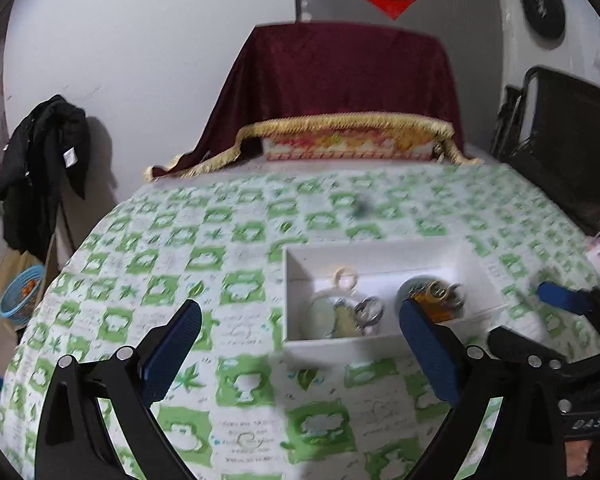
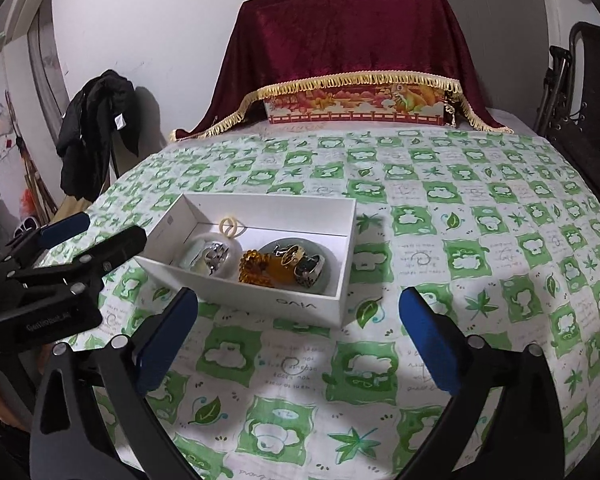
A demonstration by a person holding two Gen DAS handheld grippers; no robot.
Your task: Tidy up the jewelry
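Observation:
A white box (image 2: 284, 304) sits on the green-and-white tablecloth (image 2: 460, 240). Inside it lie a small cream ring (image 2: 229, 227), a pale jade bangle with a silver piece (image 2: 212, 258), an amber bracelet (image 2: 260, 268), a gold ring (image 2: 293, 255) and a dark silver ring (image 2: 310, 270). The box also shows in the left wrist view (image 1: 340, 346), blurred. My left gripper (image 1: 300, 344) is open, just short of the box's near wall. My right gripper (image 2: 298, 328) is open and empty before the box. The left gripper's body shows in the right view (image 2: 66, 256).
A patterned box under a maroon fringed cloth (image 2: 352, 40) stands at the table's far edge. A black jacket (image 2: 92, 132) hangs at the left. A dark chair (image 1: 568, 144) is at the right. A blue basket (image 1: 20, 294) sits on the floor.

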